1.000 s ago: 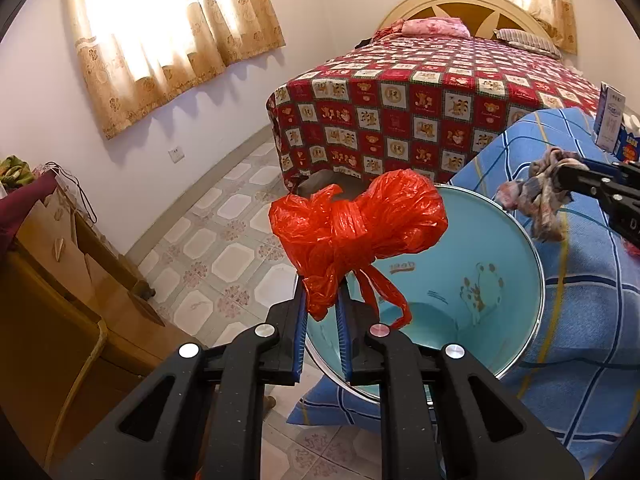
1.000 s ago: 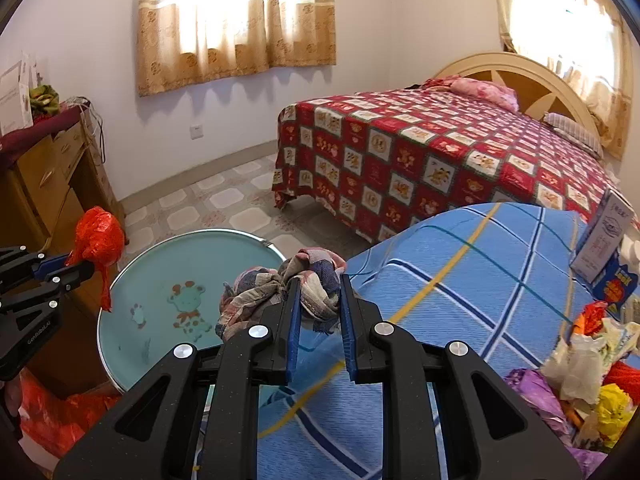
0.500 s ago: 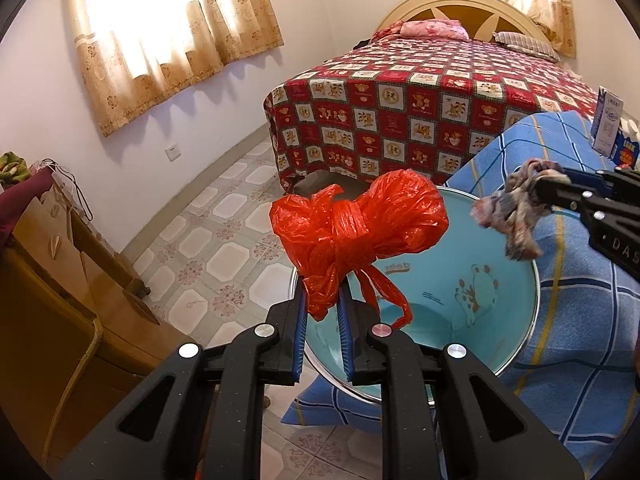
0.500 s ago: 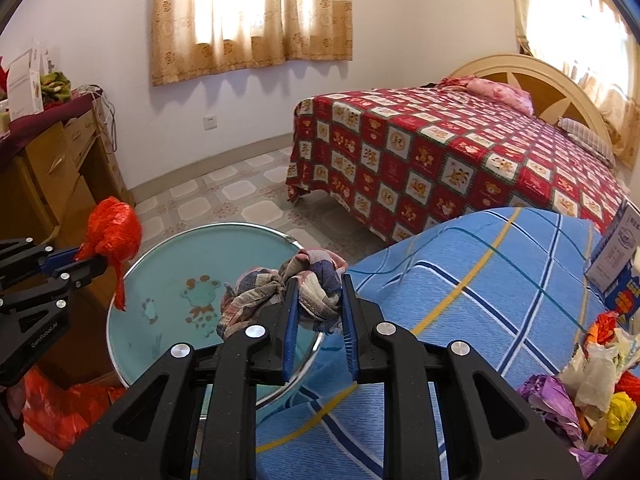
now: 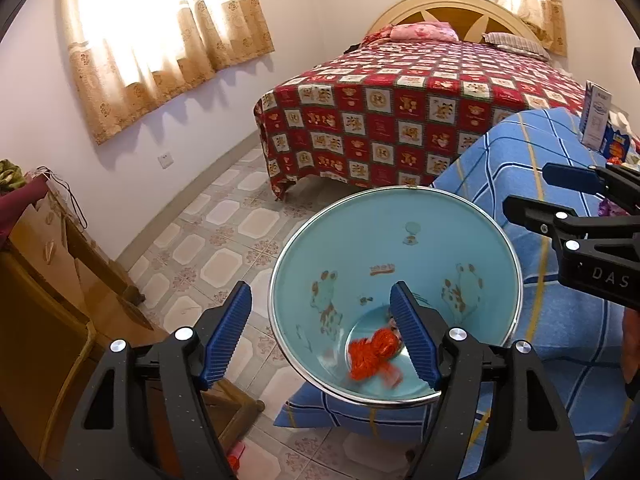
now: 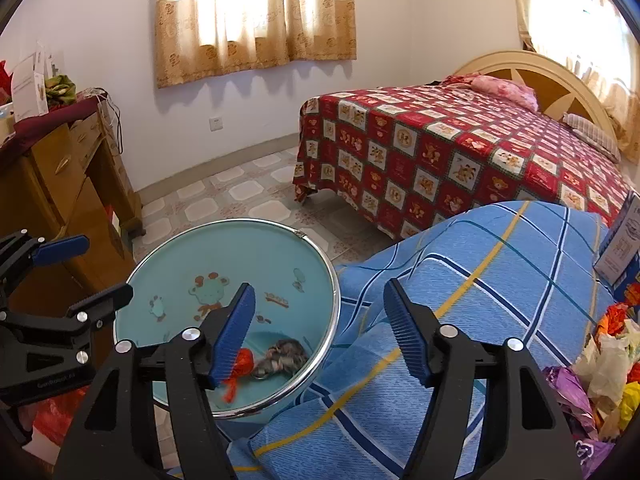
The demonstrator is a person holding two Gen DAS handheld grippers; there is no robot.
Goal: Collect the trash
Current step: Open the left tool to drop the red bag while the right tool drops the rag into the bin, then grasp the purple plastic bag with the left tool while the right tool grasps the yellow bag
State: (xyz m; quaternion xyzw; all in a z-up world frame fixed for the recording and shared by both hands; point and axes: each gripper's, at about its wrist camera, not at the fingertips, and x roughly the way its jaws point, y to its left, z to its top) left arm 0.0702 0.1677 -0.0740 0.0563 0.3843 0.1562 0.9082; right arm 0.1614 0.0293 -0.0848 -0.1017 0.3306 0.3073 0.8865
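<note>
A light blue bin (image 5: 472, 248) (image 6: 168, 280) with a metal rim stands beside the blue checked bed. At its bottom lie a red plastic bag (image 5: 370, 354) (image 6: 242, 362) and a crumpled plaid cloth (image 6: 282, 356). My left gripper (image 5: 322, 330) hovers over the bin's near rim, its jaws opening with nothing between them. My right gripper (image 6: 320, 328) hangs over the bin's right rim and the bed's edge, jaws also opening and empty. Each gripper shows at the side of the other's view: right gripper (image 5: 568, 216), left gripper (image 6: 76, 276).
A pile of crumpled wrappers and bags (image 6: 600, 368) lies on the blue bedspread (image 6: 500, 280) at the right, near a carton (image 6: 620, 248). A wooden dresser (image 6: 52, 184) stands left of the bin. A red quilted bed (image 5: 420, 112) fills the back. Tiled floor (image 5: 224, 240) lies between.
Both grippers let go: the red bag dropped from the left one and the plaid cloth from the right one into the bin. Both pairs of jaws now stand wide apart.
</note>
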